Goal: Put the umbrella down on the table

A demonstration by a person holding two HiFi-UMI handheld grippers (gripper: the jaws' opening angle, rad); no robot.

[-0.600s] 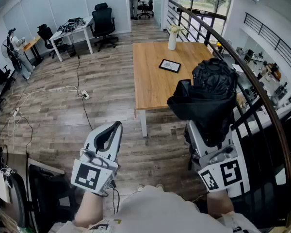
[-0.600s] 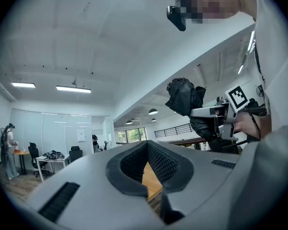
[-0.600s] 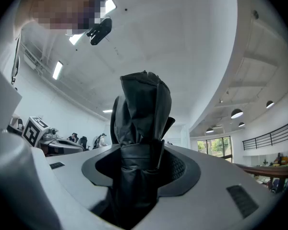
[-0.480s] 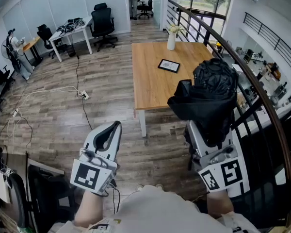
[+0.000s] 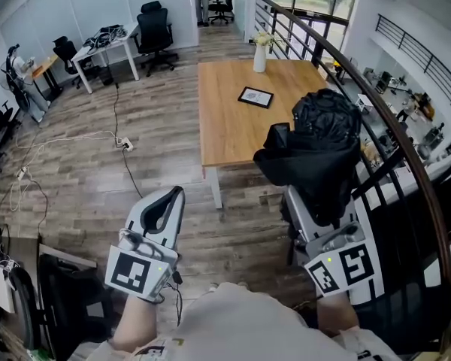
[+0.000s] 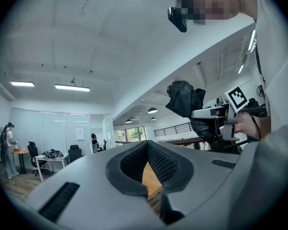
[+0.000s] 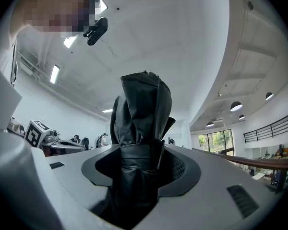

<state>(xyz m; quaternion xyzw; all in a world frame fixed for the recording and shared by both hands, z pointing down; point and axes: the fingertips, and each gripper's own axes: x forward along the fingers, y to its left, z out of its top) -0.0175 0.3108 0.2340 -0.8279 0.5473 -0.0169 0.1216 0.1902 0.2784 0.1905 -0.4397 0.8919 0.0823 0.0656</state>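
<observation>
A folded black umbrella [image 5: 323, 149] stands up out of my right gripper [image 5: 319, 201], which is shut on its lower part, over the floor just short of the wooden table [image 5: 225, 119]. In the right gripper view the umbrella [image 7: 141, 123] fills the gap between the jaws of the right gripper [image 7: 141, 152] and rises above them. My left gripper [image 5: 174, 195] is held lower left over the floor, shut, with nothing in it. In the left gripper view the jaws of the left gripper [image 6: 148, 150] meet, and the umbrella [image 6: 185, 99] shows at the right.
On the table stand a white vase [image 5: 260, 55] at the far end and a dark framed picture [image 5: 255, 97] near the middle. A black railing [image 5: 391, 126] runs along the right. Cables [image 5: 83, 138] lie on the wooden floor; desks and office chairs [image 5: 150, 25] stand far left.
The head view has shifted slightly, so the table sits a little further left in the picture. Both grippers keep their places and the umbrella stays gripped.
</observation>
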